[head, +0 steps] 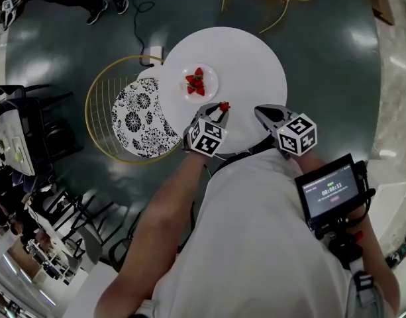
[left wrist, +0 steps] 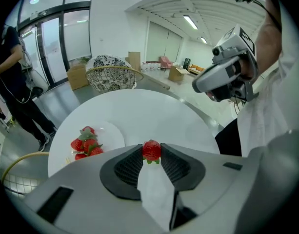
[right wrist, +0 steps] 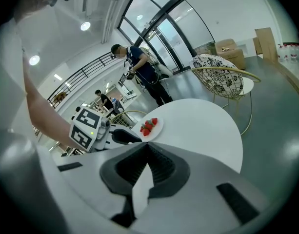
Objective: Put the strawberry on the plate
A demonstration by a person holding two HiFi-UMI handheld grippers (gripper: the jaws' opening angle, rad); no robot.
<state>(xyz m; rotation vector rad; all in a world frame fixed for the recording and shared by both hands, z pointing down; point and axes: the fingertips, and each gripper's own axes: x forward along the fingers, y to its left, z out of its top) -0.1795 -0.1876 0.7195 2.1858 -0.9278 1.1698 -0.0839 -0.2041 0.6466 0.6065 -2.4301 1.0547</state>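
Carry step: left hand-held gripper pinching strawberry over near side of table. Plate (few berries on it already) sits farther, slightly left. Next: reach over plate, lower, let go. Right hand-held gripper closed, empty.

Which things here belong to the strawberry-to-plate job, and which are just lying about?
In the job:
- strawberry, held in the left gripper
- plate, with other strawberries on it
- table under both

Lying about:
- patterned chair
- screen
- right gripper, shut and empty
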